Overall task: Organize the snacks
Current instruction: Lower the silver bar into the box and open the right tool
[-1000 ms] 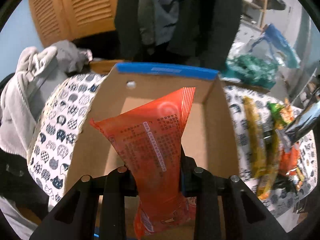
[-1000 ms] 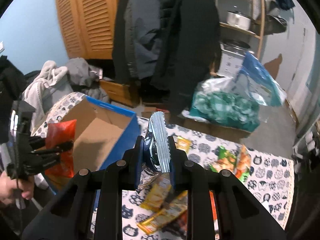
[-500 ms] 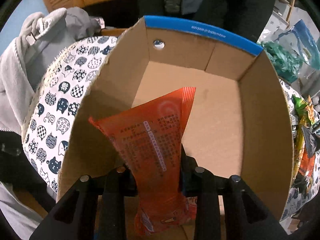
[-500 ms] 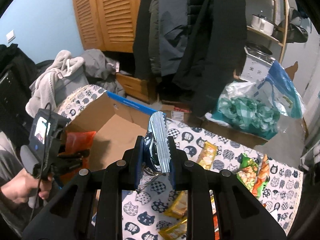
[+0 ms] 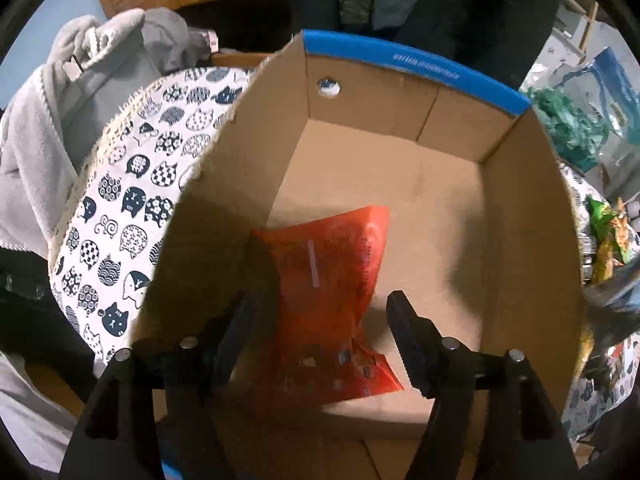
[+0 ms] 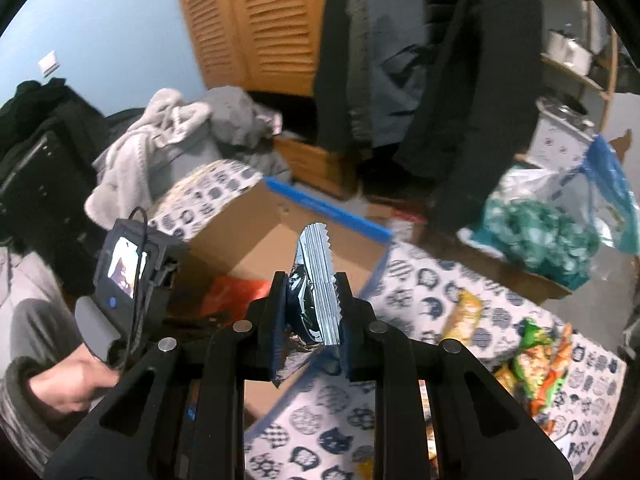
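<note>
1. A pale blue wall (image 6: 100,40) carries a white switch plate (image 6: 49,63).
2. Orange louvred doors (image 6: 260,28) stand beside dark hanging coats (image 6: 460,80).
3. A wooden shelf (image 6: 576,68) holds metal pots.
4. Grey clothes (image 6: 180,128) lie heaped past the cat-print tablecloth (image 6: 440,304).

orange packet (image 5: 336,280) blurred, print unreadable, snack pile (image 5: 608,240) cut off

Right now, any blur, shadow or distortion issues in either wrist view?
Left wrist: fisheye bows the cardboard box walls; left claw shadows the smeared orange packet. Right wrist: silver packet sharp, tablecloth and background motion-blurred.
</note>
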A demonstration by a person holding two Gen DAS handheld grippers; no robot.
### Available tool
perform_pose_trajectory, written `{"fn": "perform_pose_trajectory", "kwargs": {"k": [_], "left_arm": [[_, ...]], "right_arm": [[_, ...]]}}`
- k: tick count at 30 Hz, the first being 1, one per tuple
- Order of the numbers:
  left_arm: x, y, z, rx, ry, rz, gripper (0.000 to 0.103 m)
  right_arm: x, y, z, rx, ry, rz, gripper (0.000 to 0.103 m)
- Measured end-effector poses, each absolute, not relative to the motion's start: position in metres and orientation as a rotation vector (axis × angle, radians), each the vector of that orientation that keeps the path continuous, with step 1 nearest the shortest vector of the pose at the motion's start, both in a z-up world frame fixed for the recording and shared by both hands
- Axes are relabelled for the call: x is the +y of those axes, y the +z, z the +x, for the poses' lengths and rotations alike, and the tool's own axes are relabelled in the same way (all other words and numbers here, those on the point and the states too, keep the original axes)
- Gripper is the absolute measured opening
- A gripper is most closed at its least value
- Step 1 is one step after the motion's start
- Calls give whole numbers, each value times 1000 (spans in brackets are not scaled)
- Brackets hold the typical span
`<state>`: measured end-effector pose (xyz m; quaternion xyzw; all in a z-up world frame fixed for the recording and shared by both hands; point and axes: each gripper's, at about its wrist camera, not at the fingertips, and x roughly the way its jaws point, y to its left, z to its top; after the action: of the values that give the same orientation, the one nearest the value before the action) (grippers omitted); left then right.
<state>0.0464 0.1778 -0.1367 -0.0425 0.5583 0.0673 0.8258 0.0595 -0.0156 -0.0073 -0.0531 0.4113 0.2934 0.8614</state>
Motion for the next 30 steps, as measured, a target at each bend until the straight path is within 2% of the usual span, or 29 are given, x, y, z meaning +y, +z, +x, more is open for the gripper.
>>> {"fn": "perform_pose_trajectory", "kwargs": {"k": [6, 14, 21, 30], "left_arm": [[182, -105, 27, 1096, 158, -76, 75], [201, -72, 0, 980, 165, -127, 76], [208, -64, -8, 939, 173, -161, 76], [208, -65, -7, 934, 186, -140, 76]], "right_arm": [[14, -34, 64, 969, 673, -163, 20], [41, -85, 75, 1122, 693, -222, 20], [57, -125, 97, 1259, 699, -208, 20], [72, -151, 119, 1292, 634, -237, 23]]}}
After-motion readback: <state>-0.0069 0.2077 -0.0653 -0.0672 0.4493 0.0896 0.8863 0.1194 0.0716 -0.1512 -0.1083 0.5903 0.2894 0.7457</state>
